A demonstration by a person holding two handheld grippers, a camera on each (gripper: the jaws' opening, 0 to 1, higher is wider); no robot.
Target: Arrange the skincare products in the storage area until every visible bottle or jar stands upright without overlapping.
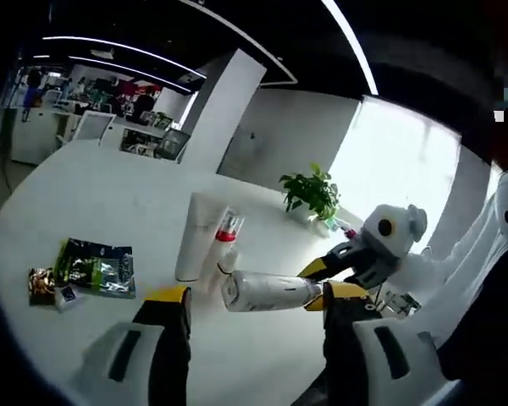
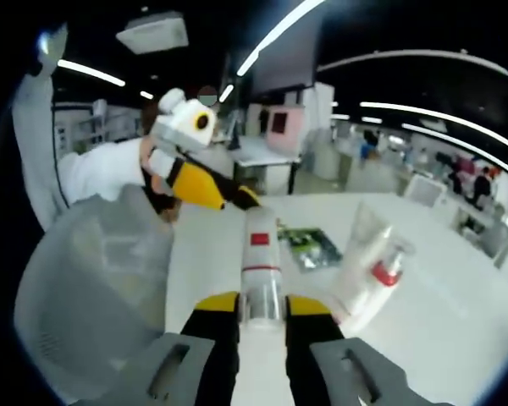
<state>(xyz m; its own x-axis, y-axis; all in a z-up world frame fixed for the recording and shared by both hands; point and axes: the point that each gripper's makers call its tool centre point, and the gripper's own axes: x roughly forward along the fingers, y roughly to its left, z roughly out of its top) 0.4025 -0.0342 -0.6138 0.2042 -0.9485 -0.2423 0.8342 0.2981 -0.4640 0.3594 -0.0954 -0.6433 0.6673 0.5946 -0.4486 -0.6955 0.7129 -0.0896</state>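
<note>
Three products are in play, and none is settled in its final place yet:

- Round white table (image 1: 93,194): it carries everything; a potted plant (image 1: 311,193) sits at its far edge and a dark foil packet (image 1: 97,267) lies near the left edge by my left gripper.
- Tall white tube (image 1: 190,237): it stands upright near the middle of the table, apparently leaning a little, with the small clear bottle with a red collar (image 1: 226,238) standing just beside it, close enough that I cannot tell if they touch.
- White bottle with a red label (image 2: 261,269): my right gripper (image 2: 262,306) is clamped on its lower end, and it hangs lying sideways above the table, just in front of the tube.
- Left gripper (image 1: 252,301): its jaws stand wide with nothing between them, low over the near edge, just below the held bottle.
- Risk, as I judge it: the grip sits at one end, so the bottle may swing or slip as I tip it upright. Its free end could knock over the tube and small bottle if I set it down too near them.
</note>
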